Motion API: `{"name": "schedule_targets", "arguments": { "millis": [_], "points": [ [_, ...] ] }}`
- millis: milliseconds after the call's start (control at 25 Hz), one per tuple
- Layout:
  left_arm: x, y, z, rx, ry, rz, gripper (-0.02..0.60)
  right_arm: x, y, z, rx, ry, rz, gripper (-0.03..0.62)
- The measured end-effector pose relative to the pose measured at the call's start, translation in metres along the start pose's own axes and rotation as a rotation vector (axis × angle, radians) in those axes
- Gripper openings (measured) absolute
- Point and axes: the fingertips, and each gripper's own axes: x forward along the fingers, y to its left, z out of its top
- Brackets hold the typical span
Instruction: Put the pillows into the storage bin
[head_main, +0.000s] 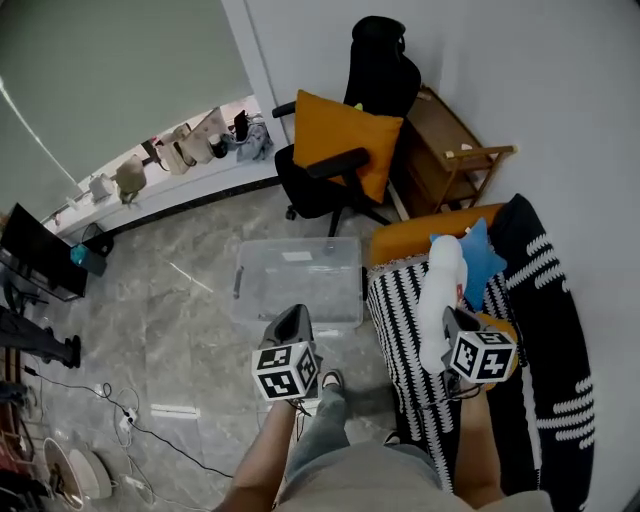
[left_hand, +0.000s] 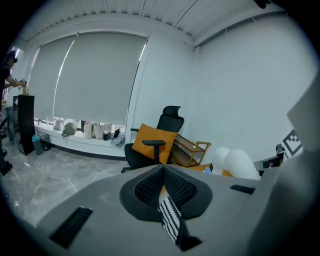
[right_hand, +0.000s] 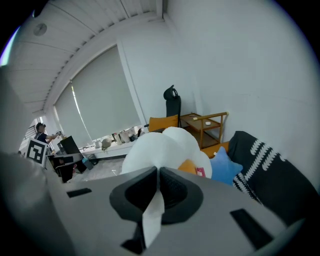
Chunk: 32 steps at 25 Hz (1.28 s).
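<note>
A clear lidless storage bin (head_main: 246, 276) stands on the floor in front of the sofa. My right gripper (head_main: 452, 325) (right_hand: 156, 187) is over the sofa, shut on a long white pillow (head_main: 441, 290) (right_hand: 160, 150) that stands up ahead of it. A blue star pillow (head_main: 483, 254) (right_hand: 225, 168) lies just behind the white one. An orange pillow (head_main: 340, 135) (left_hand: 152, 137) (right_hand: 162, 122) leans in the black office chair (head_main: 385, 70). My left gripper (head_main: 297, 318) (left_hand: 162, 192) hovers at the bin's near edge, shut and empty; the sofa's stripes show through its slit.
The sofa has a black-and-white striped throw (head_main: 400, 330) and a dark blanket (head_main: 550, 300). A wooden side table (head_main: 450, 150) stands behind the sofa, next to the chair. Bags line the windowsill (head_main: 180, 150). Cables (head_main: 120, 415) lie on the floor at left. The person's leg (head_main: 325, 430) is below the bin.
</note>
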Motion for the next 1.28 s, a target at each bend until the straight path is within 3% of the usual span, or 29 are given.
{"name": "schedule_targets", "arguments": {
  "millis": [200,400,680,800,1000,1280],
  "points": [
    [0.042,0.073,0.030,-0.031,0.004,0.017,0.011,0.069,0.067,0.033,-0.072,0.030,0.061,0.011],
    [0.075,0.142,0.024,-0.065,0.038,0.051,0.011,0.148,0.122,0.034,-0.098,0.078,0.125,0.011],
    [0.130,0.230,-0.082,-0.126,0.152,0.126,0.011,0.286,0.165,-0.033,-0.128,0.174,0.239,0.011],
    [0.159,0.253,-0.129,-0.163,0.190,0.130,0.012,0.340,0.172,-0.057,-0.116,0.180,0.264,0.011],
    [0.207,0.282,-0.203,-0.153,0.248,0.130,0.011,0.423,0.175,-0.107,-0.162,0.209,0.272,0.011],
    [0.238,0.317,-0.257,-0.186,0.276,0.170,0.011,0.486,0.164,-0.154,-0.195,0.257,0.262,0.014]
  ]
}}
